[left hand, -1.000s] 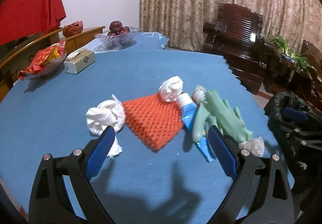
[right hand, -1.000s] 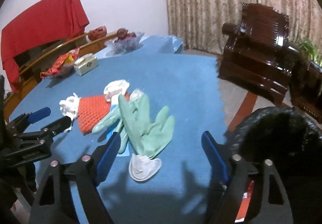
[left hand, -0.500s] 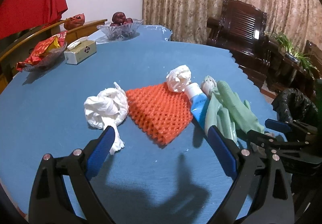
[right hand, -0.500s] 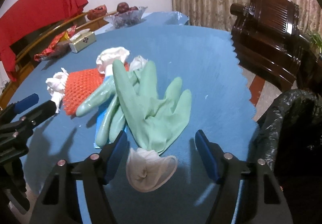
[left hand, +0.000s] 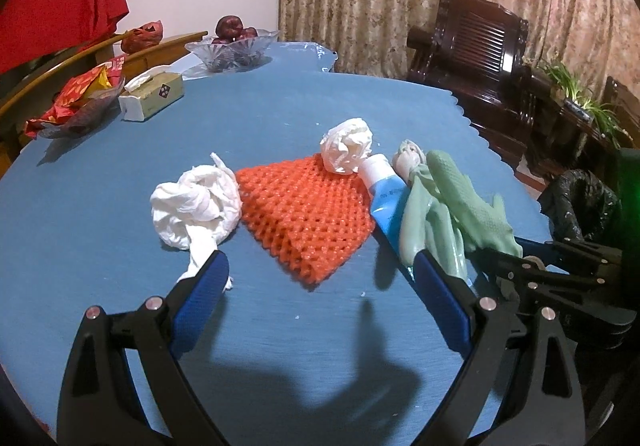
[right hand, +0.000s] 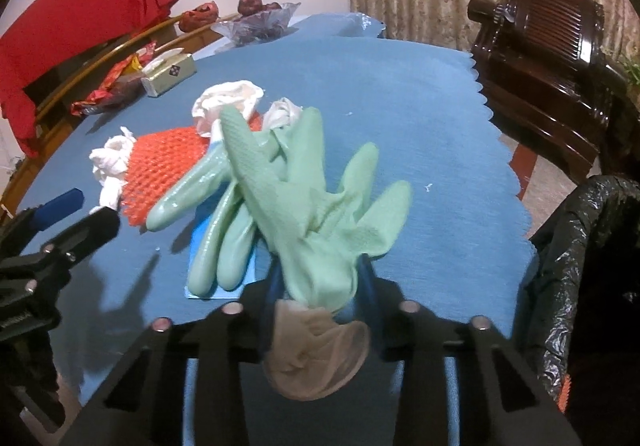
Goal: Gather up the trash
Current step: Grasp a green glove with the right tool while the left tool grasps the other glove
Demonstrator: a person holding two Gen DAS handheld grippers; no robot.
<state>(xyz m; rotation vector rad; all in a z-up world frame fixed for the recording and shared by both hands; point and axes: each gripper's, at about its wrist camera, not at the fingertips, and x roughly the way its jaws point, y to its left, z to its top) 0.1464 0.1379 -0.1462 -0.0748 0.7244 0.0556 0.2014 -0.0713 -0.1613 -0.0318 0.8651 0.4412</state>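
Observation:
Trash lies in a row on the blue table [left hand: 280, 117]: a white tissue wad [left hand: 196, 201], an orange foam net [left hand: 308, 213], a smaller tissue ball [left hand: 347, 145], a blue tube [left hand: 386, 197] and green rubber gloves [left hand: 452, 201]. My right gripper [right hand: 320, 282] is shut on the cuff of a green glove [right hand: 312, 205], with the pale cuff lining [right hand: 316, 358] bunched near the camera. My left gripper [left hand: 320, 286] is open and empty, just short of the net and the tissue wad. The left gripper also shows in the right wrist view [right hand: 76, 213].
A black-lined trash bin [right hand: 584, 270] stands off the table's right edge. At the far left are a tissue box [left hand: 152, 97], a dish of red wrappers [left hand: 76, 105] and a glass fruit bowl [left hand: 234, 49]. Dark wooden chairs [left hand: 476, 45] stand beyond.
My right gripper moved forward onto the glove's cuff and shut on it. My left gripper has drifted slightly closer to the trash and stayed open.

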